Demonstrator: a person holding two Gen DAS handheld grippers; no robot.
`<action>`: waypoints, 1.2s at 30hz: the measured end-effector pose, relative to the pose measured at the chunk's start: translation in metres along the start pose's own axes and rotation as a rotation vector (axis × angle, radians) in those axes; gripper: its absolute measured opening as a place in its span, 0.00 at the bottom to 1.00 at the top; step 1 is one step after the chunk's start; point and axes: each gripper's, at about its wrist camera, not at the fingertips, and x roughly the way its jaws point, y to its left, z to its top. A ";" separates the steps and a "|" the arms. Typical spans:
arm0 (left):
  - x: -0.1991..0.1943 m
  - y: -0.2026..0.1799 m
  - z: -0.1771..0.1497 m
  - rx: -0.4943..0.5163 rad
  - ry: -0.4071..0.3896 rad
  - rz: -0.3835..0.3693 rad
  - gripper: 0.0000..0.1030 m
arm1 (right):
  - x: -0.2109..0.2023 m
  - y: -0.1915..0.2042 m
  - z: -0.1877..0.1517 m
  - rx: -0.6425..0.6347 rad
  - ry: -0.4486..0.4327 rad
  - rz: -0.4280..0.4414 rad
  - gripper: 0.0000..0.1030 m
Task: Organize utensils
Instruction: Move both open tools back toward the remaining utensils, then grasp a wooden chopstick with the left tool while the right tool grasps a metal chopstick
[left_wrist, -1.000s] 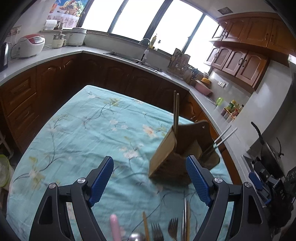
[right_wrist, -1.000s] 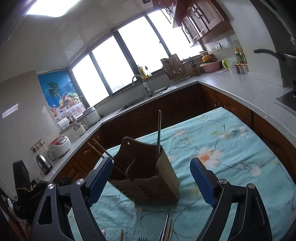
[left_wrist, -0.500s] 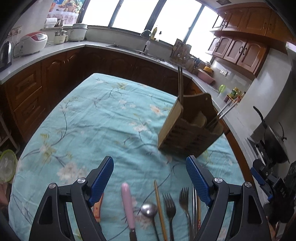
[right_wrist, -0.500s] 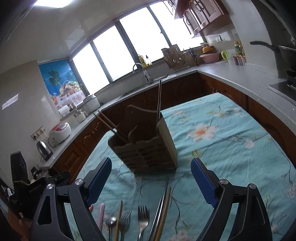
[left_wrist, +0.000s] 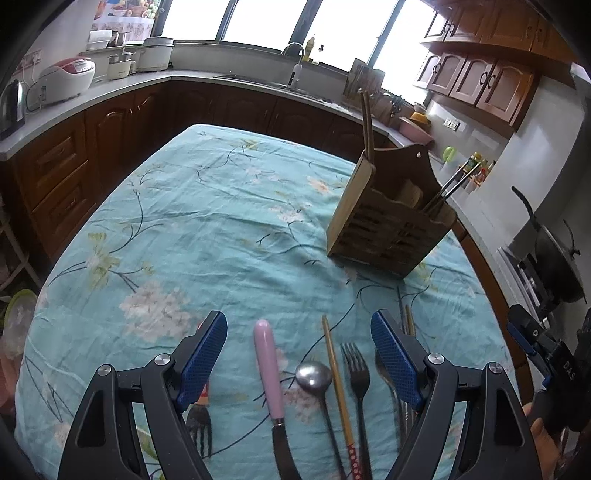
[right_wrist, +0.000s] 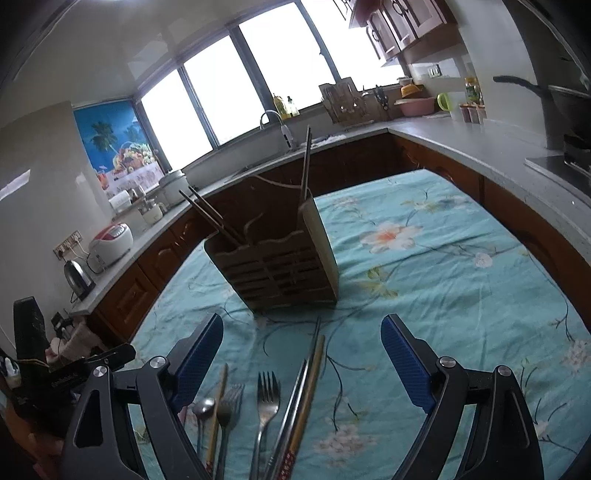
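Observation:
A wooden utensil holder (left_wrist: 388, 218) stands on the teal floral tablecloth (left_wrist: 207, 221), with chopsticks sticking up from it; it also shows in the right wrist view (right_wrist: 280, 266). Loose utensils lie in a row near me: a pink-handled knife (left_wrist: 269, 365), a spoon (left_wrist: 314, 376), a wooden chopstick (left_wrist: 334, 362), a fork (left_wrist: 356, 369). In the right wrist view lie a fork (right_wrist: 267, 402), metal and wooden chopsticks (right_wrist: 308, 376) and a spoon (right_wrist: 203, 408). My left gripper (left_wrist: 299, 354) is open above the knife and spoon. My right gripper (right_wrist: 301, 354) is open above the chopsticks and fork.
Brown cabinets and a grey counter (left_wrist: 110, 85) wrap around the table, with a rice cooker (left_wrist: 68, 79), a kettle (right_wrist: 79, 275) and a sink tap (left_wrist: 295, 66). A wok (left_wrist: 557, 254) sits on the stove at right. A small fork (left_wrist: 199, 424) lies by the left finger.
Both grippers have pulled back from the holder and tilted down. The row of utensils on the cloth has come into fuller view. Both stay open.

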 end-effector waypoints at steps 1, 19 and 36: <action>0.001 0.001 -0.001 0.000 0.005 0.003 0.78 | 0.000 -0.001 -0.002 0.001 0.004 -0.002 0.86; 0.045 -0.010 0.004 0.046 0.096 0.027 0.77 | 0.032 -0.002 -0.014 -0.037 0.110 -0.044 0.86; 0.112 -0.030 0.013 0.128 0.212 0.048 0.64 | 0.091 -0.003 -0.015 -0.082 0.259 -0.085 0.41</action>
